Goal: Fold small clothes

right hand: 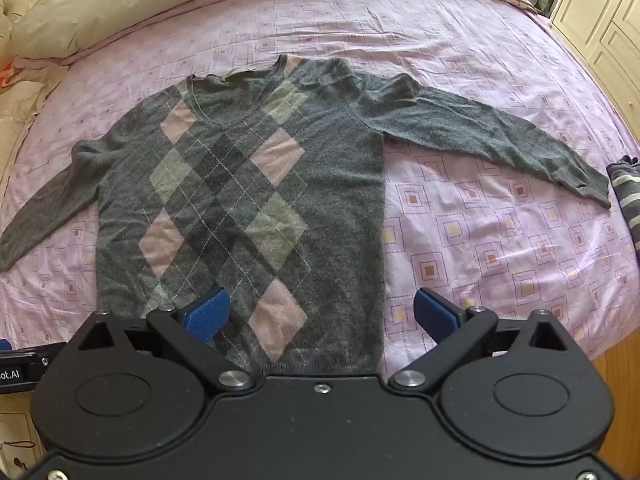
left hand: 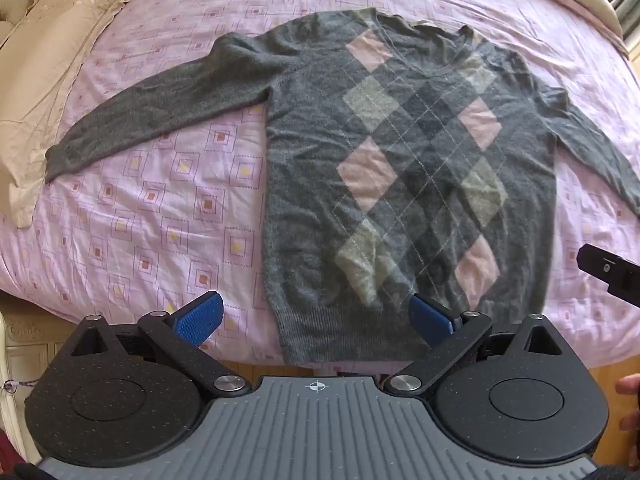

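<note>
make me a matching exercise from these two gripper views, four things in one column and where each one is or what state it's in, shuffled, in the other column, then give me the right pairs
Things:
1. sweater
2. beige pillow
3. striped garment
4. left gripper

Places or states:
A. at the right edge of the bed in the right wrist view, beyond the sweater's cuff
B. open, holding nothing, over the sweater's hem
C. spread flat, front up, both sleeves out to the sides
D. at the far end of the bed, beyond the sweater's collar

Pairs: 1-C, 2-D, 3-A, 4-B
</note>
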A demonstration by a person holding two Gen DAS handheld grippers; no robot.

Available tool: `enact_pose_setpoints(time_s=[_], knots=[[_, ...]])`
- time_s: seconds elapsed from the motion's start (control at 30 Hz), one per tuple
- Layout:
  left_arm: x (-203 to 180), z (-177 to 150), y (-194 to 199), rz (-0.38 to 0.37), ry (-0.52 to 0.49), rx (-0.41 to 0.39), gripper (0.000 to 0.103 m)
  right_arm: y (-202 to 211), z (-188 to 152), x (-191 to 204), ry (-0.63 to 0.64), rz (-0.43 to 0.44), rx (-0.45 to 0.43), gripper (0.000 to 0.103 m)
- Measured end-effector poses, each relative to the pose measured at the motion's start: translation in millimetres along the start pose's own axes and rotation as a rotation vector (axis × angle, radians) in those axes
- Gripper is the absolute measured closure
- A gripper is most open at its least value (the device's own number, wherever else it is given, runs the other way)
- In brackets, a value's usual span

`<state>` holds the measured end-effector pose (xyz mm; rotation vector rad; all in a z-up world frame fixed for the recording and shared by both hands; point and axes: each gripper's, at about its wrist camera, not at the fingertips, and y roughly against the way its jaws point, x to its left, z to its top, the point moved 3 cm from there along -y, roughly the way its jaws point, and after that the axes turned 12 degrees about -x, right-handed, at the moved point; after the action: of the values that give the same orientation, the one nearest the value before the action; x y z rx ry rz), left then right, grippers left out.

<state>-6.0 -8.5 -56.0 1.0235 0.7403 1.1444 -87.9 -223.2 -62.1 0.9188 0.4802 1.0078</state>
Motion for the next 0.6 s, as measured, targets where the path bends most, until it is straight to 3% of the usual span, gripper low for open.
enact_pose_setpoints(time_s=[0.3, 0.6], knots=[[3.9, -4.6, -5.3, 0.004, 0.015, 0.021, 0.003, -1.3, -7.4, 0.8, 0.008, -0.011, 0.043, 0.004], [8.9, -0.5, -7.9, 0.018, 0.027, 0.018, 0.003, -2.7, -7.7, 2.3, 0.006, -0.002, 0.024, 0.004]])
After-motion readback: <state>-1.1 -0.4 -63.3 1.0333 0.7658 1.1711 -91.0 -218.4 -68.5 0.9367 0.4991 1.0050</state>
